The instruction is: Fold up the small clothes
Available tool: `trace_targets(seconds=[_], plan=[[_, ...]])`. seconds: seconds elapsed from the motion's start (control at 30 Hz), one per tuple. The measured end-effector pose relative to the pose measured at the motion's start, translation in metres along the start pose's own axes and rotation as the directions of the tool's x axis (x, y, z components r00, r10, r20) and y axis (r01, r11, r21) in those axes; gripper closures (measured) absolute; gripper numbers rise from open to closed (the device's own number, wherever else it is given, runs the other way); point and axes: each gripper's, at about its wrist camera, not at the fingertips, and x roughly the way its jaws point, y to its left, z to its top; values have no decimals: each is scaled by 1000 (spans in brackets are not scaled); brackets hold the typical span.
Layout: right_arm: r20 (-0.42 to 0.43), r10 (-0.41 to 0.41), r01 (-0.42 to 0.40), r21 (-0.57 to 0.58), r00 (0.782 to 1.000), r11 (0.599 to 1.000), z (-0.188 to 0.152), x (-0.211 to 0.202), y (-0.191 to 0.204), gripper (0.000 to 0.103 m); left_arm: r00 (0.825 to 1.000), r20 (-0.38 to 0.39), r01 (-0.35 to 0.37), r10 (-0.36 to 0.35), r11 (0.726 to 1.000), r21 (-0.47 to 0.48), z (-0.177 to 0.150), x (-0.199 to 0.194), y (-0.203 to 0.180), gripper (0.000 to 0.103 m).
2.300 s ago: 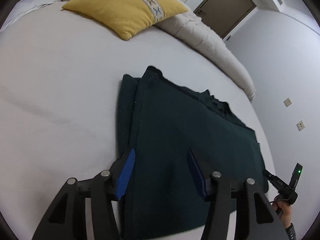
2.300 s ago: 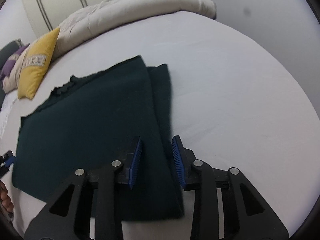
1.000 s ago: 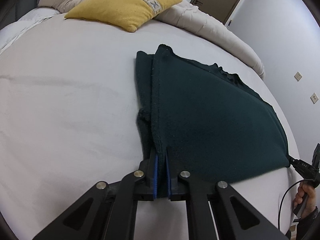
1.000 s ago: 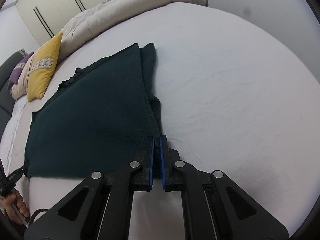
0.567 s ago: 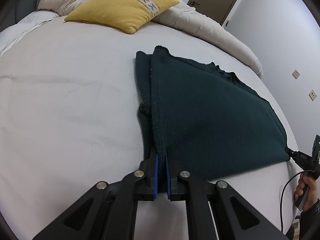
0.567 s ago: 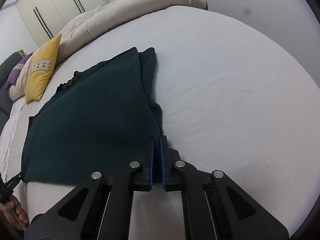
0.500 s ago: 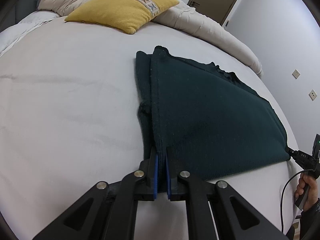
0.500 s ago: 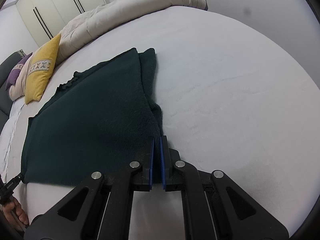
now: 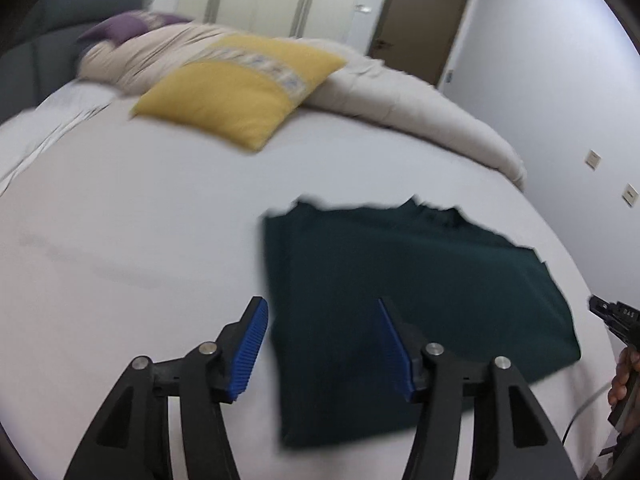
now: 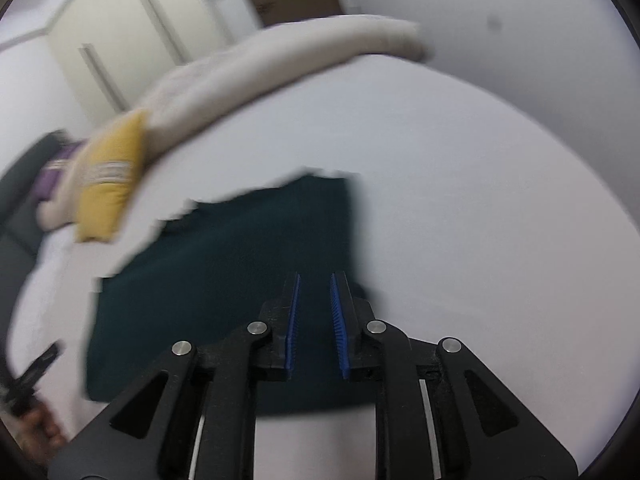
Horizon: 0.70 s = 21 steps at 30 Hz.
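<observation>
A dark green folded garment [image 9: 404, 292] lies flat on the white bed [image 9: 120, 216]; it also shows in the right wrist view [image 10: 224, 276]. My left gripper [image 9: 320, 316] is wide open and empty, above the garment's near left corner. My right gripper [image 10: 314, 292] is partly open and empty, above the garment's near right edge. Both views are blurred by motion.
A yellow pillow [image 9: 240, 88] and a rolled beige duvet [image 9: 408, 104] lie at the far side of the bed. A purple cushion [image 9: 128, 28] sits behind them. The other gripper and the hand holding it [image 9: 620, 344] show at the right edge.
Both grippers were shut on the garment's near corners half a second ago. Now both have opened, let go and lifted away; the garment lies flat, folded shorter.
</observation>
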Motion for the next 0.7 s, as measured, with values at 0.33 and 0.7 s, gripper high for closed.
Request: trace_targets(seconds=[0.33, 0.7], plan=[[-282, 322, -297, 126, 904, 946, 25, 175, 68, 100, 994, -99, -37, 44, 997, 69, 26, 148, -27, 43], [56, 131, -142, 471, 990, 871, 39, 90, -119, 94, 993, -70, 86, -93, 991, -107, 34, 120, 10, 46]])
